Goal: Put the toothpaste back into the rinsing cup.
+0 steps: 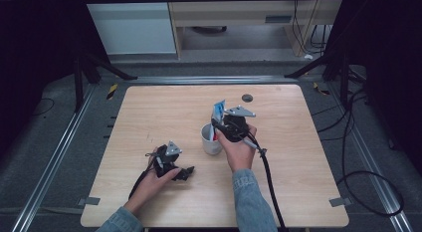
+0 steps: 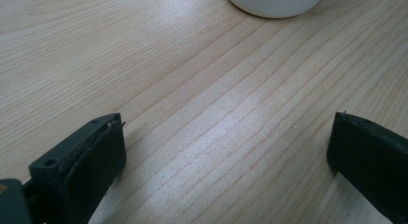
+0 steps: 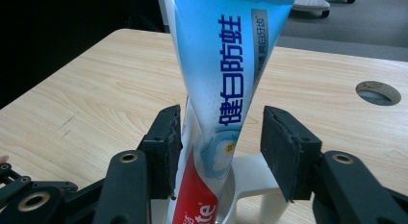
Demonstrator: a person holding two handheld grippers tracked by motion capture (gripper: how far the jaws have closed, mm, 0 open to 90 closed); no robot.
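The toothpaste tube (image 3: 226, 80) stands upright in the white cup (image 1: 211, 139), which sits near the middle of the bench (image 1: 149, 107). The right tongs (image 3: 221, 142) are at the cup, their jaws parted either side of the tube; the left jaw looks to be touching it, and a gap shows at the other. The step seems to be setting the tube in the cup. To do it well, keep the jaws wide and lift straight up so the tube is not dragged over. The left tongs (image 2: 226, 147) rest open over bare bench, nearer the person than the cup.
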